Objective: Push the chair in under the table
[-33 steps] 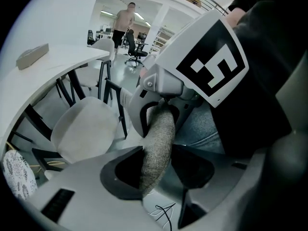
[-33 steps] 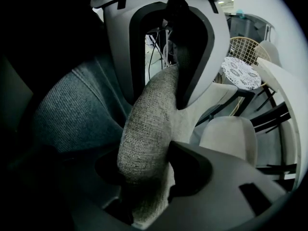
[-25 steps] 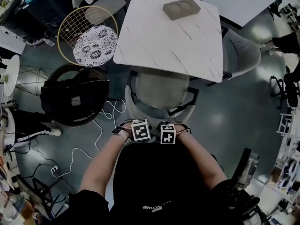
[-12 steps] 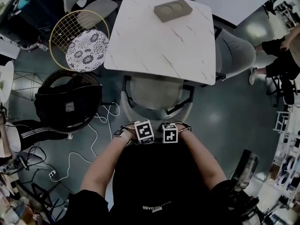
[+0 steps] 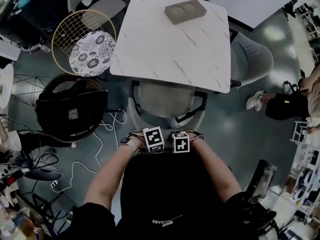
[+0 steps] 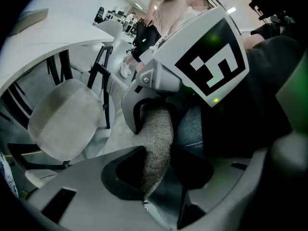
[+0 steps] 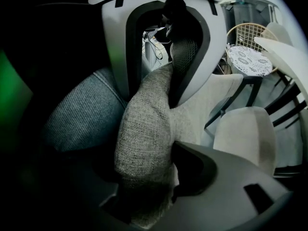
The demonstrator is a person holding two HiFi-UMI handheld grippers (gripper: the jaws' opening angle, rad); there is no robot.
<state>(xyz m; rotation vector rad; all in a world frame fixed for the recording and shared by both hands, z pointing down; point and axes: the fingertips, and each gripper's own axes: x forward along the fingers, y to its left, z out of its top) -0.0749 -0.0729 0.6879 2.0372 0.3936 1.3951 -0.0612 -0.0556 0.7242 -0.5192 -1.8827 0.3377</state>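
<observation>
Both forearms, left [image 5: 110, 176] and right [image 5: 215, 171], extended forward and down from torso, converging at front.

Left hand [image 5: 134, 140] and right hand [image 5: 196, 135] nearly side by side, marker cubes facing up, just apart.

Left gripper [image 5: 150, 133]: angled steeply down, jaws partly apart, pinching rim of chair back [image 7: 144, 138].

Right gripper [image 5: 181, 134]: angled steeply down, jaws have just been opening and now stand wide, chair back rim between them, not clamped.

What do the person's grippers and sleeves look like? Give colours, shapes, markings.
The left gripper and right gripper have pale grey plastic tongs with black inner faces, each topped by a white cube bearing black square markers. The person wears a black short-sleeved top.
</observation>
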